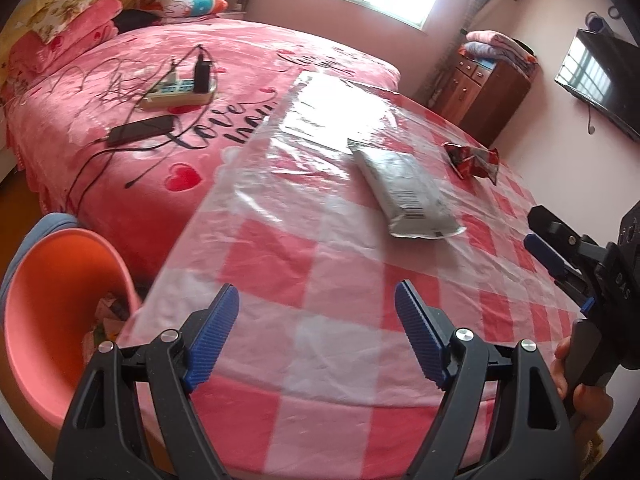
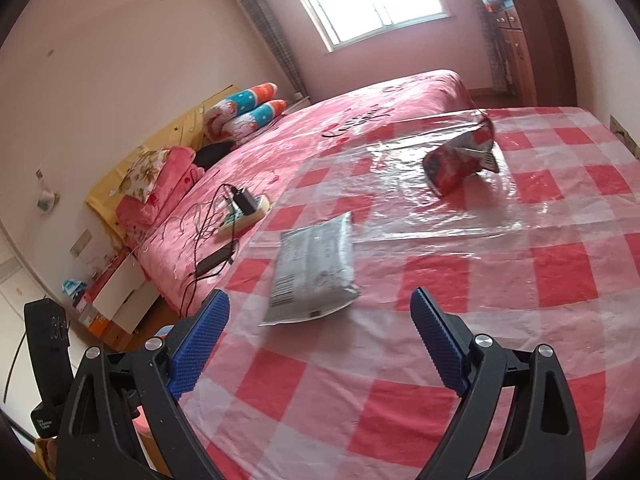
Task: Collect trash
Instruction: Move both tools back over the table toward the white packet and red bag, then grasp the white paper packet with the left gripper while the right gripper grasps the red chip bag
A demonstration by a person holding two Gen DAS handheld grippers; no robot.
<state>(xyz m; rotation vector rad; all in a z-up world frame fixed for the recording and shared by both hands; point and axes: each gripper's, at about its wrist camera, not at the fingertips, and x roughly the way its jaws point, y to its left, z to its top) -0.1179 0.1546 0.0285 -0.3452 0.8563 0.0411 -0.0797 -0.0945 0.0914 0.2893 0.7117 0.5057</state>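
Both the left gripper (image 1: 316, 300) and right gripper (image 2: 320, 308) are wide apart, holding nothing. Only the left view shows the orange bin (image 1: 48, 300); the silver packet (image 2: 312, 276) shows in both.

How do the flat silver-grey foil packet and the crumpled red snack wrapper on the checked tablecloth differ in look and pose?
The flat silver-grey foil packet lies flat on the cloth; the crumpled red snack wrapper is bunched, with parts sticking up. The packet is grey with a barcode at one end; the wrapper is red with dark edges. The packet lies closer to both open grippers; the wrapper sits farther back. Both rest untouched on the plastic-covered red-and-white checked tablecloth.
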